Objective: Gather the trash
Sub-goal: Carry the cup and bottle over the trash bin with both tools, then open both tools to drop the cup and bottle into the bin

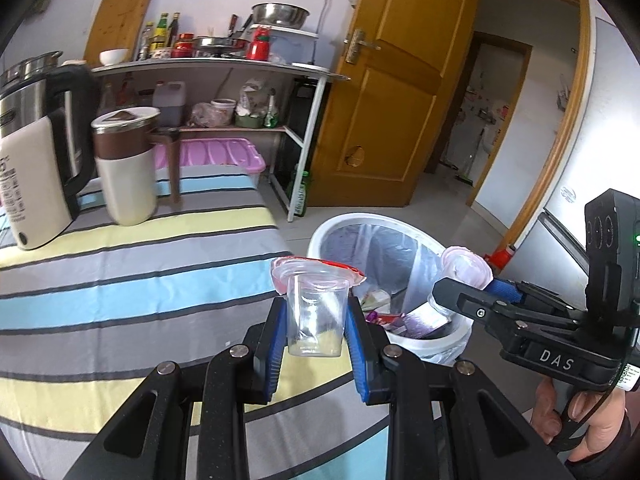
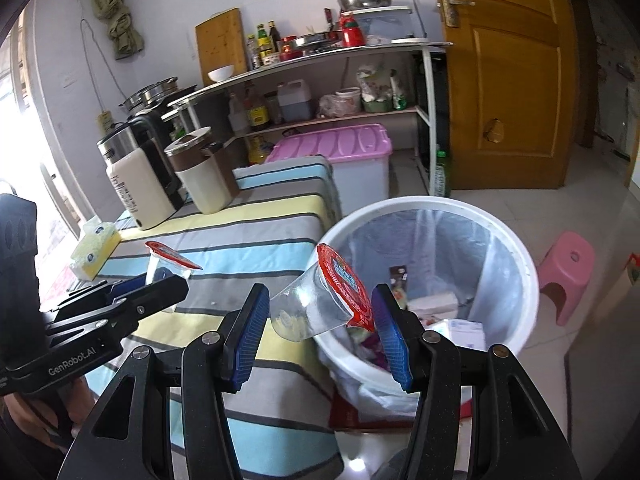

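Observation:
My left gripper [image 1: 316, 332] is shut on a clear plastic cup [image 1: 316, 320] with a peeled red foil lid, held upright over the striped table's right edge. It shows in the right wrist view too [image 2: 168, 276]. My right gripper [image 2: 316, 324] holds a second clear cup [image 2: 316, 308] with a red lid, tilted on its side between the blue pads, above the near rim of the white trash bin [image 2: 516, 248]. The left wrist view shows the right gripper [image 1: 460, 280] over the bin [image 1: 320, 232]. The bin has a clear liner and holds wrappers and paper.
The striped tablecloth [image 2: 256, 240] carries a steel kettle [image 2: 136, 184], a brown-and-cream jug [image 2: 204, 176] and a yellow sponge pack [image 2: 94, 248]. A pink-lidded storage box [image 2: 340, 148], a kitchen shelf [image 2: 304, 60], a wooden door [image 2: 508, 72] and a pink stool [image 2: 566, 272] stand around.

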`<state>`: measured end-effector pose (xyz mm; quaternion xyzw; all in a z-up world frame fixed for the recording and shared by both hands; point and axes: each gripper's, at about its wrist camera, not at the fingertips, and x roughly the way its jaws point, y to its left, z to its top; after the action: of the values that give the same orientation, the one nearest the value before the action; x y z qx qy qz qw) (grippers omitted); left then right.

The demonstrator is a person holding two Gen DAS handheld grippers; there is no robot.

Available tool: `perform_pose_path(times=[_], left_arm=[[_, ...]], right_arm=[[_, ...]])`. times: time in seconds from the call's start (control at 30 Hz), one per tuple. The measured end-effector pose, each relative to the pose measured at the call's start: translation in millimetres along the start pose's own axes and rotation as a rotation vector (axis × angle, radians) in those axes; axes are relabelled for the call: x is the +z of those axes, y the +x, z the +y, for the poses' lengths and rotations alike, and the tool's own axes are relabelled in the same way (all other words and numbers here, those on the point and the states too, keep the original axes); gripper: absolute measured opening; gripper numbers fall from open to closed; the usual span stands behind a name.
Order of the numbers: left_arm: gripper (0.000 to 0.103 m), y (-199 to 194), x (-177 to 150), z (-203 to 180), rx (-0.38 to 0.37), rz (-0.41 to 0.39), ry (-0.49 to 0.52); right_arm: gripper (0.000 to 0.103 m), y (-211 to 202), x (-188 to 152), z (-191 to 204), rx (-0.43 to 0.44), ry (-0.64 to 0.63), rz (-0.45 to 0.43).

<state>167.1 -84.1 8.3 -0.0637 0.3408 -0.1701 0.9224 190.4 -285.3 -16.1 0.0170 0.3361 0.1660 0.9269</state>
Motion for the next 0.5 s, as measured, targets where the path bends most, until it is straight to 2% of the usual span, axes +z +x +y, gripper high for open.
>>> perform_pose_path(times=[0.5], left_arm=[[0.029,49.5,12.5,-35.0,-0.073,0.049,0.057]], right_arm=[[0.054,3.6,-5.5,-56.8,-0.087,0.081,0.015]])
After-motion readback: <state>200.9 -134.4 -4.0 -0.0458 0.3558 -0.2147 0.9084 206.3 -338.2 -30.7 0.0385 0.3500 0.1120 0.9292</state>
